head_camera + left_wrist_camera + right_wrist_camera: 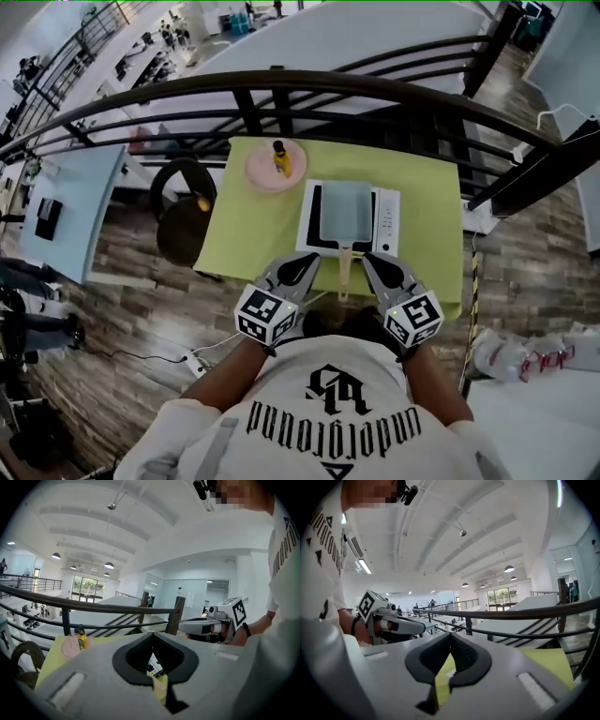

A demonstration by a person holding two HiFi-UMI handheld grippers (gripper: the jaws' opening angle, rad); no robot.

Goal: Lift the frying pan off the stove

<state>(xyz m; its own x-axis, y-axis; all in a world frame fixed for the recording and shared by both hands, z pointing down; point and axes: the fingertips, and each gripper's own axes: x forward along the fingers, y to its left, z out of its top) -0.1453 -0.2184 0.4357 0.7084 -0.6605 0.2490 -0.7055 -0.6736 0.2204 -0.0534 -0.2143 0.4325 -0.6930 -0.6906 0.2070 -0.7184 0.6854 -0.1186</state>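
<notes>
A square frying pan (345,211) with a pale blue inside rests on a white portable stove (387,221) on the green-covered table (431,187). Its long handle (345,272) points toward me, between my two grippers. The left gripper (310,258) hovers just left of the handle and the right gripper (368,257) just right of it. Both are shut with nothing between their jaws. From the left gripper view the right gripper (180,626) shows side-on, and the right gripper view shows the left gripper (423,629) likewise. Neither gripper view shows the pan.
A pink plate (263,173) with a small yellow bottle (280,158) stands at the table's back left. A dark curved railing (281,86) runs behind the table. A black round chair (183,216) stands left of it; a cable and power strip (196,360) lie on the wooden floor.
</notes>
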